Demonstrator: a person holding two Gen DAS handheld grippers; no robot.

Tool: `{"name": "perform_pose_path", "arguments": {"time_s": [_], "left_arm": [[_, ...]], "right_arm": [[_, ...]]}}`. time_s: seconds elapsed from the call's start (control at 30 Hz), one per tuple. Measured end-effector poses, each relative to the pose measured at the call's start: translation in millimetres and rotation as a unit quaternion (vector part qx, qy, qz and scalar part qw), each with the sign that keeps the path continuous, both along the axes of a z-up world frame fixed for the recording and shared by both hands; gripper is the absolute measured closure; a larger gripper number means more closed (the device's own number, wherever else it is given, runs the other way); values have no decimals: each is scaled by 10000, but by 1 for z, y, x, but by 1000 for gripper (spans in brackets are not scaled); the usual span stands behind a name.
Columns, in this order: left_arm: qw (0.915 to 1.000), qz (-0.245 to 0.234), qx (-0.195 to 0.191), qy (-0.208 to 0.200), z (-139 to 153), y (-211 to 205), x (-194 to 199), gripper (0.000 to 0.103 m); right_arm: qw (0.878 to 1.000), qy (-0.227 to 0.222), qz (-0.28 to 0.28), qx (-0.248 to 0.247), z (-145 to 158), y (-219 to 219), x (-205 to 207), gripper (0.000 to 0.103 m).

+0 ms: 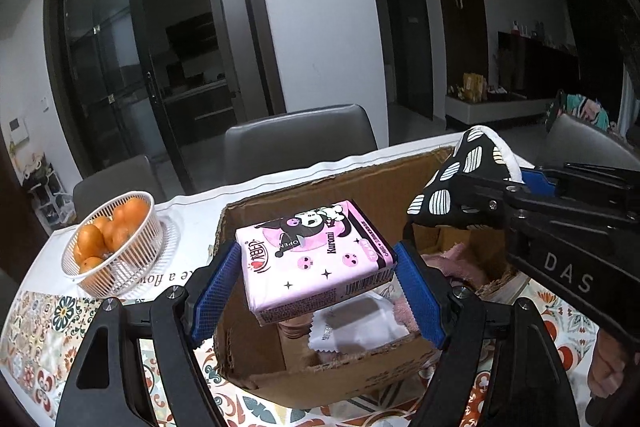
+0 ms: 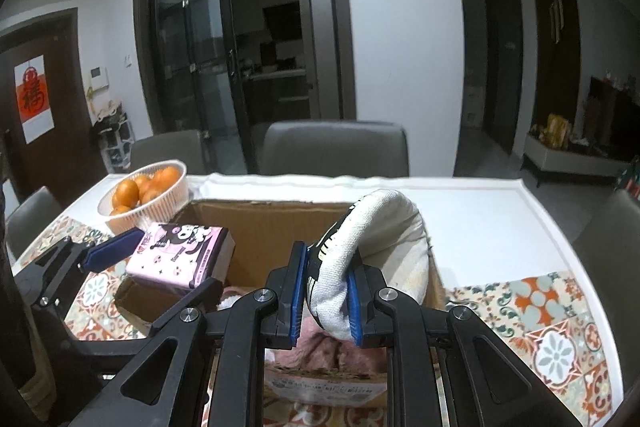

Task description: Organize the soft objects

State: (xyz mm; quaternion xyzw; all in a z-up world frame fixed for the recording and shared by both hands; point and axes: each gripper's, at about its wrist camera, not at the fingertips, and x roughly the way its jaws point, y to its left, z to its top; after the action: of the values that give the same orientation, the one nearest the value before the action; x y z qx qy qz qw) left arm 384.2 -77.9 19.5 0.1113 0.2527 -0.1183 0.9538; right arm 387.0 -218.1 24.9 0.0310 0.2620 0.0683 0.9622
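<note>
My left gripper (image 1: 316, 277) is shut on a pink Kuromi tissue pack (image 1: 316, 259) and holds it above the open cardboard box (image 1: 340, 379). The pack also shows in the right wrist view (image 2: 180, 253), over the box's left rim. My right gripper (image 2: 326, 291) is shut on a black-and-white oven mitt (image 2: 372, 239) with a cream lining, held over the box (image 2: 260, 219). The mitt shows in the left wrist view (image 1: 464, 179) at the box's right side. A pink towel (image 1: 452, 263) and a white packet (image 1: 360, 327) lie inside the box.
A white basket of oranges (image 1: 116, 239) stands left of the box on a patterned tablecloth (image 1: 36, 339). It also shows in the right wrist view (image 2: 148, 191). Grey chairs (image 2: 336, 147) stand behind the table. The white tabletop (image 2: 480, 223) stretches to the right.
</note>
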Motion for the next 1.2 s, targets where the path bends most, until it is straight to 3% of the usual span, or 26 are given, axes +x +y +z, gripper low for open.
{"name": "perform_pose_path", "arguments": {"time_s": [0.1, 0.23, 0.37, 0.8, 1.2], "left_arm": [[9999, 3, 2, 136, 1, -3, 3, 23], [9998, 67, -35, 165, 3, -2, 5, 15], [9998, 149, 38, 133, 5, 0, 1, 13], [9986, 482, -204, 70, 25, 19, -26, 12], [9975, 604, -323, -165, 56, 26, -81, 12]], "right_arm": [[9999, 151, 67, 11, -3, -2, 6, 82], [9994, 329, 47, 53, -4, -6, 10, 61], [9992, 407, 26, 33, -4, -7, 8, 49], [9996, 212, -171, -24, 17, -5, -22, 48], [9995, -83, -320, -2, 44, -3, -77, 48]]}}
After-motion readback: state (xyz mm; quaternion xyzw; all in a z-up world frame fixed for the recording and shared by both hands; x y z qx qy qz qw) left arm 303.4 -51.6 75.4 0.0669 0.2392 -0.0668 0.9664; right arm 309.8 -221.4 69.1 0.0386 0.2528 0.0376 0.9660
